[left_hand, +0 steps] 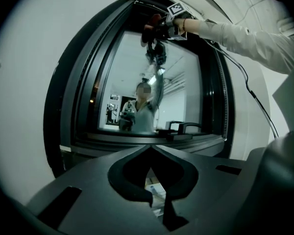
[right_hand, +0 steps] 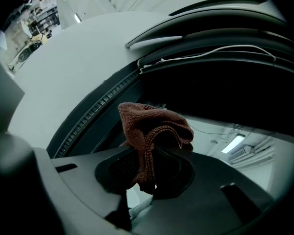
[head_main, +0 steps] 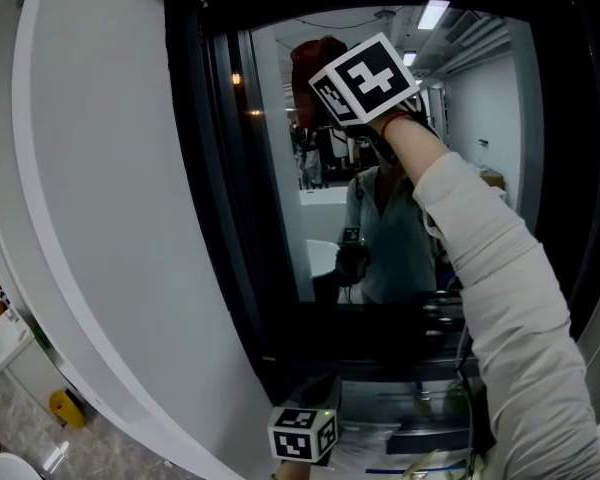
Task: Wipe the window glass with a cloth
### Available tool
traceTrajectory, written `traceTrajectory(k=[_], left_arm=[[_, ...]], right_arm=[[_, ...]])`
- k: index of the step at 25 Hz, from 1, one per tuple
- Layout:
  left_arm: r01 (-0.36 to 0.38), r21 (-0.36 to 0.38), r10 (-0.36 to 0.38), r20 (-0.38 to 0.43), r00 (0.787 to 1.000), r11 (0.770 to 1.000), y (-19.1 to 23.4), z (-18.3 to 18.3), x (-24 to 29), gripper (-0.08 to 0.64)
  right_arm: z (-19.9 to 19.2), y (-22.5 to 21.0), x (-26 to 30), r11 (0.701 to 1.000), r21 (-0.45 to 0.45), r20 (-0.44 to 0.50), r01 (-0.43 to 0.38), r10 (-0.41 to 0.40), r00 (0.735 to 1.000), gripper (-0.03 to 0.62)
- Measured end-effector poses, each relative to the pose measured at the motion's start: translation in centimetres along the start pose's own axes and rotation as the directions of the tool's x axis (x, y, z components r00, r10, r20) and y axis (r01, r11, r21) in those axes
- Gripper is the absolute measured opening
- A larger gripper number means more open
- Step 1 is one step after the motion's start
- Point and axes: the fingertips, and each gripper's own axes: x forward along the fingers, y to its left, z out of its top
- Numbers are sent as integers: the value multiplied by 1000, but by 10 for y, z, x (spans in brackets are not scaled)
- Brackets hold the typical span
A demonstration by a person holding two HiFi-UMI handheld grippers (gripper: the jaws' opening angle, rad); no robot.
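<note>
The window glass [head_main: 325,233] sits in a dark frame [head_main: 215,168] and reflects the person and a lit room. A red-brown cloth [head_main: 314,64] is pressed to the glass near its top edge. My right gripper [head_main: 330,93] is shut on it, arm stretched up. In the right gripper view the cloth [right_hand: 154,129] bulges out of the right gripper [right_hand: 149,175] just below the frame's upper seal. The left gripper view shows that cloth [left_hand: 150,27] high on the pane. My left gripper [head_main: 302,433] hangs low below the sill; in its own view the left gripper [left_hand: 149,173] is shut and holds nothing.
A white wall [head_main: 100,218] curves along the left of the frame. Dark handles [left_hand: 183,127] lie on the sill. A thin cable [left_hand: 257,102] trails down the right side. Papers and clutter [head_main: 400,438] lie below the window, and a yellow object [head_main: 65,406] is on the floor.
</note>
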Motion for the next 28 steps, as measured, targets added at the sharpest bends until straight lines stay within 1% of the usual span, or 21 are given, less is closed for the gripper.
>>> traceTrajectory(k=[7, 18, 22, 24, 28], left_arm=[[27, 8, -27, 10, 1000, 1000, -11, 3, 6, 5], [85, 8, -85, 19, 996, 996, -30, 6, 18, 5], [107, 9, -107, 23, 994, 994, -37, 6, 22, 5], [119, 9, -120, 23, 993, 993, -40, 6, 24, 5], [141, 9, -141, 23, 990, 990, -44, 8, 29, 5]], right_arm=[[-18, -27, -28, 999, 31, -16, 19, -18, 1000, 64], [-49, -86, -80, 995, 6, -90, 100, -99, 991, 64], [-61, -109, -104, 990, -3, -118, 142, -141, 983, 64], [-68, -122, -117, 985, -16, -138, 170, -171, 976, 64], [-82, -152, -141, 974, -14, -170, 227, -226, 959, 64]])
